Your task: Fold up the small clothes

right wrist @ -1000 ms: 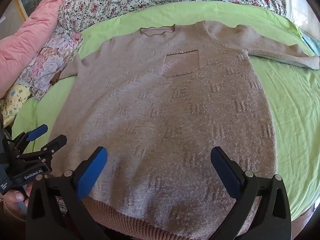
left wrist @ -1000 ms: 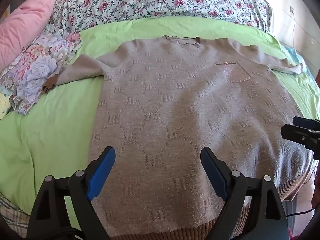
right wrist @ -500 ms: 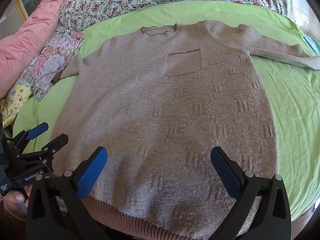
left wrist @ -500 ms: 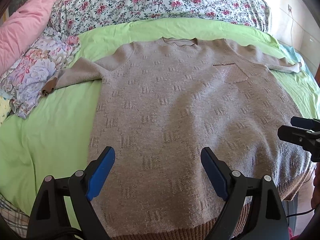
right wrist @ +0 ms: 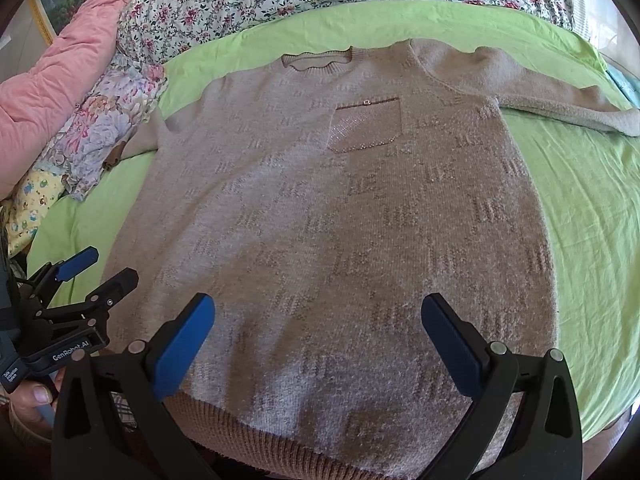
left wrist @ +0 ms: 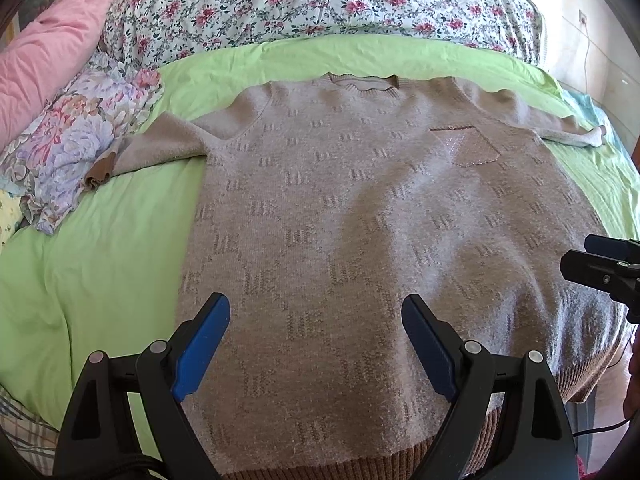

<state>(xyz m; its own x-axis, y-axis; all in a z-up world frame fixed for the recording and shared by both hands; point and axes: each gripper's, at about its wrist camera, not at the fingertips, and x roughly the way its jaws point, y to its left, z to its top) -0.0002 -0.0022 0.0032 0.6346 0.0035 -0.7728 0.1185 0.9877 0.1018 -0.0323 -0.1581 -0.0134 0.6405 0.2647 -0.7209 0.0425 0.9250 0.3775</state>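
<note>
A beige knitted sweater (left wrist: 360, 220) (right wrist: 340, 220) lies flat and face up on the green bed sheet, neck at the far end, both sleeves spread sideways, ribbed hem near me. A sparkly chest pocket (right wrist: 366, 126) sits near the collar. My left gripper (left wrist: 316, 344) hovers open over the lower left part of the sweater, nothing between its blue pads. My right gripper (right wrist: 318, 344) is open above the lower middle, near the hem. Each gripper shows at the edge of the other's view: the right gripper (left wrist: 600, 264) and the left gripper (right wrist: 92, 272).
A green sheet (left wrist: 100, 260) covers the bed. Folded floral clothes (left wrist: 76, 140) lie at the left by the sleeve cuff. A pink pillow (left wrist: 52, 52) and a flowered quilt (left wrist: 320, 0) lie at the far end. A hand (right wrist: 36, 396) holds the left gripper's handle.
Both views have shifted slightly; the sweater sits a little lower in the frames. The grippers stay open and the sweater has not moved on the bed.
</note>
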